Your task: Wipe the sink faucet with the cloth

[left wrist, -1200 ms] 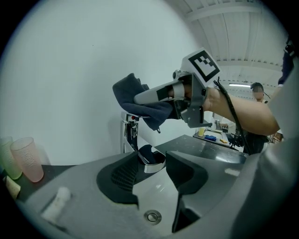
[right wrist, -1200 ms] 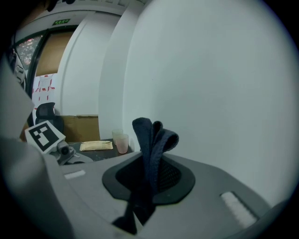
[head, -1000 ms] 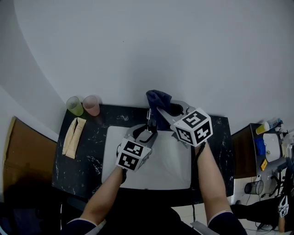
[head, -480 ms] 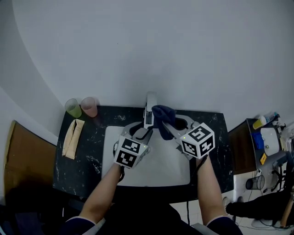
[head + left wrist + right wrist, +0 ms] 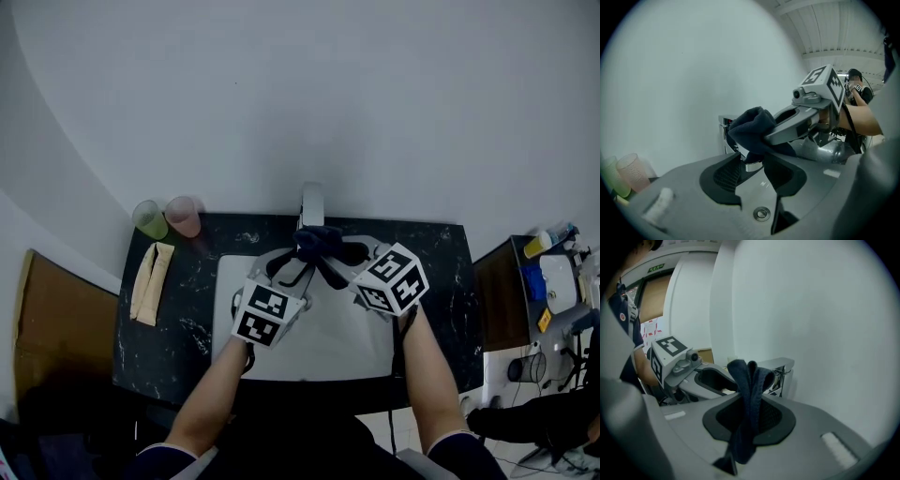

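The chrome faucet (image 5: 310, 200) stands at the back of the white sink (image 5: 337, 349). A dark blue cloth (image 5: 317, 241) drapes over its spout, pinched in my right gripper (image 5: 330, 255), which is shut on it; in the right gripper view the cloth (image 5: 750, 380) hangs folded between the jaws in front of the faucet (image 5: 782, 367). My left gripper (image 5: 292, 269) reaches in from the left. Its jaws have just been closing and stand on either side of the spout tip (image 5: 753, 165), under the cloth (image 5: 752, 130), with small gaps still showing.
A green cup (image 5: 150, 217) and a pink cup (image 5: 184, 216) stand at the back left of the dark marble counter (image 5: 183, 319), with a folded beige cloth (image 5: 150, 279) in front of them. A cluttered stand (image 5: 553, 291) sits off to the right.
My right gripper has come down and nearer with the cloth, from beside the faucet's top onto the spout. The left gripper has kept its place, its jaws narrower.
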The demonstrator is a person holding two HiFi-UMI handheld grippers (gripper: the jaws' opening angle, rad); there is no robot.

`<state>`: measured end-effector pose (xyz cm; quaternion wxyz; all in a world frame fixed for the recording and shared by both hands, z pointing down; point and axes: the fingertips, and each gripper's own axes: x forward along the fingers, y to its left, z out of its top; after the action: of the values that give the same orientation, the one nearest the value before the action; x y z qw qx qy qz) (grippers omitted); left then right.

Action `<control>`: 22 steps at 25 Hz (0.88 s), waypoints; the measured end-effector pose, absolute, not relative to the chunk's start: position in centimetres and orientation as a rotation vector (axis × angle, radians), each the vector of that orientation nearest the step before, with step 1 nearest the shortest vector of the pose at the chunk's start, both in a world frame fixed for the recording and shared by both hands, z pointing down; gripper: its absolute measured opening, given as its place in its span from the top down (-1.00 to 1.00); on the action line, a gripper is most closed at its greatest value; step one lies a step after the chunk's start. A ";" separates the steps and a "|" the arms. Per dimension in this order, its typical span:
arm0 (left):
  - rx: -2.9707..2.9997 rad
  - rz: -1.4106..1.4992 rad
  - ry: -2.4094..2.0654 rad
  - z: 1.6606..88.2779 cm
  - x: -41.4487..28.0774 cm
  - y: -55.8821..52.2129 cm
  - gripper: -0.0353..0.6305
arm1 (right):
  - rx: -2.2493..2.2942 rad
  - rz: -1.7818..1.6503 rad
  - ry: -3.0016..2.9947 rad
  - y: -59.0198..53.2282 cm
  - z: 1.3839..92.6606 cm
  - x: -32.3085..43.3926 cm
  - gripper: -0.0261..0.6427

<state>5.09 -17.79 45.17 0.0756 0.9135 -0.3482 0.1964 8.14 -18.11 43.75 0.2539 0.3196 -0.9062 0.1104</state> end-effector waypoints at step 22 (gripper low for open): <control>2.741 0.554 -1.052 44.9 5.3 -17.8 0.45 | 1.060 0.415 -2.534 -25.9 43.6 9.5 0.74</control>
<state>5.27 -17.80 44.86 0.0768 0.9147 -0.3512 0.1849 9.49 -25.88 43.61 0.1806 0.3754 -0.8971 0.1471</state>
